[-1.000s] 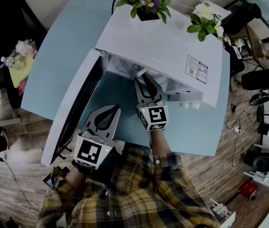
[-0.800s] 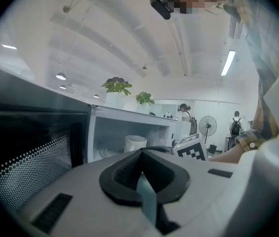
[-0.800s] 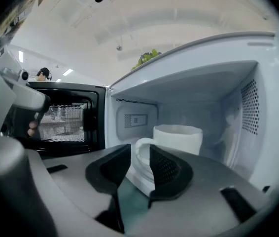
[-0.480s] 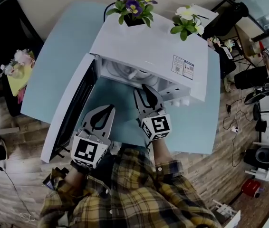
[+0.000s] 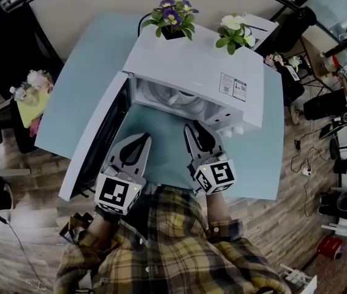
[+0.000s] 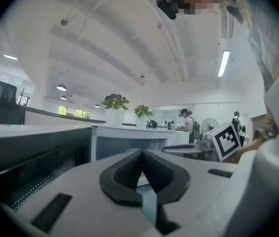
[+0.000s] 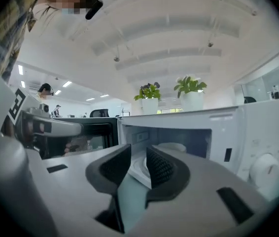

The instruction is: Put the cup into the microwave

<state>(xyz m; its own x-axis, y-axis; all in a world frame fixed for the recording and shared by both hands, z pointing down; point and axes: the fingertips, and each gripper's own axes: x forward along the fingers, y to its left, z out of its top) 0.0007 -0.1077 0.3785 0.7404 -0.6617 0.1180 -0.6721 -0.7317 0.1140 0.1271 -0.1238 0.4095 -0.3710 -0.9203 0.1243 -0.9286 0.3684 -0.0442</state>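
The white microwave (image 5: 198,66) stands on the light blue table (image 5: 75,84) with its door (image 5: 97,143) swung wide to the left. In the right gripper view a white cup (image 7: 171,146) sits inside the cavity, above the turntable. My right gripper (image 5: 192,127) is just outside the opening, over the table; its jaws (image 7: 137,157) are slightly open and hold nothing. My left gripper (image 5: 143,138) hovers beside the inner face of the door, and its jaws (image 6: 141,154) are shut and empty.
Two flower pots (image 5: 172,18) (image 5: 233,32) stand on top of the microwave. The open door blocks the left side. The microwave's control knob (image 7: 265,169) is right of the cavity. Chairs, cables and equipment lie on the floor around the table.
My right gripper has drawn back out of the microwave cavity toward me, and the cup stays inside. The left gripper has barely moved.
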